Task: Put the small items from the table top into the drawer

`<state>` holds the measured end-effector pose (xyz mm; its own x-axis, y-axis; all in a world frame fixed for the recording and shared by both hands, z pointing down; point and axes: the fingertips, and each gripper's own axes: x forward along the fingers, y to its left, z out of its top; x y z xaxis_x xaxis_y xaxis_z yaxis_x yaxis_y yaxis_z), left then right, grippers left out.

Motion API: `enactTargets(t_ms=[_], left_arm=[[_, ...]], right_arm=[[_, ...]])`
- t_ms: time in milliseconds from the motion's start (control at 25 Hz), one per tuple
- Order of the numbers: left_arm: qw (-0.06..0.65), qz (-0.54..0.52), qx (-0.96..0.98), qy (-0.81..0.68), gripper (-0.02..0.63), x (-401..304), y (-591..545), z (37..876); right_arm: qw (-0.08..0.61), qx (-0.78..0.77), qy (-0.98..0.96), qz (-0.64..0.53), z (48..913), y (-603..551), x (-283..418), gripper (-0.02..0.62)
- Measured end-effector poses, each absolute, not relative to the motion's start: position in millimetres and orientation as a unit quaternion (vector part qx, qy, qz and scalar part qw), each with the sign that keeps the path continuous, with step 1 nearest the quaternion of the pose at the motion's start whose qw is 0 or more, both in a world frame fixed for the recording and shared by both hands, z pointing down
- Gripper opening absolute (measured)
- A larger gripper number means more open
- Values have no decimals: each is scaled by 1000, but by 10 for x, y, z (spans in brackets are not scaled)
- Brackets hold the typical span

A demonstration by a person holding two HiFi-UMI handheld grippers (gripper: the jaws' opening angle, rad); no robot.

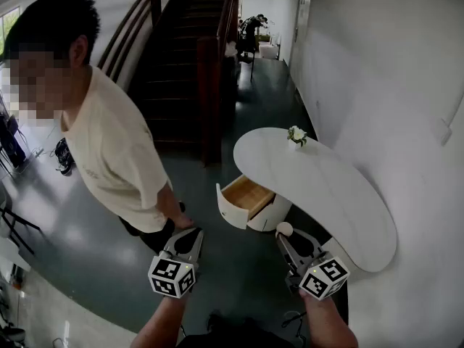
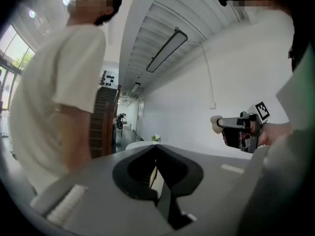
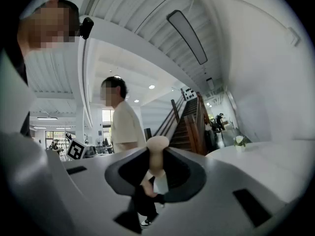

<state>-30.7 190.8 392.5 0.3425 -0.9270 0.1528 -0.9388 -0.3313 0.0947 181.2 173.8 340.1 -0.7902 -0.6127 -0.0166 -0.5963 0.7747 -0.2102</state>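
Observation:
My right gripper (image 1: 285,236) is shut on a small beige mushroom-shaped knob (image 1: 284,228), held in the air beside the near end of the white table (image 1: 341,194). In the right gripper view the knob (image 3: 157,151) stands upright between the jaws. The open wooden drawer (image 1: 246,194) juts from the table's left side, ahead of both grippers. My left gripper (image 1: 193,233) hangs over the floor to the left, jaws together with nothing in them. The left gripper view shows the right gripper (image 2: 220,124) with the knob (image 2: 214,124).
A person in a cream T-shirt (image 1: 116,151) stands close at the left, next to my left gripper. A small pot of white flowers (image 1: 296,135) sits at the table's far end. A dark wooden staircase (image 1: 188,56) rises behind. The white wall (image 1: 391,85) runs along the right.

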Motion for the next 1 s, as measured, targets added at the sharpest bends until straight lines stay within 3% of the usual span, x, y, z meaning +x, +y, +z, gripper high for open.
enactTargets(t_ms=[1000], left_arm=[[84, 44, 804, -587, 11, -153, 1889, 3964]], right_arm=[[63, -304, 945, -103, 3373, 1738, 2051, 107]])
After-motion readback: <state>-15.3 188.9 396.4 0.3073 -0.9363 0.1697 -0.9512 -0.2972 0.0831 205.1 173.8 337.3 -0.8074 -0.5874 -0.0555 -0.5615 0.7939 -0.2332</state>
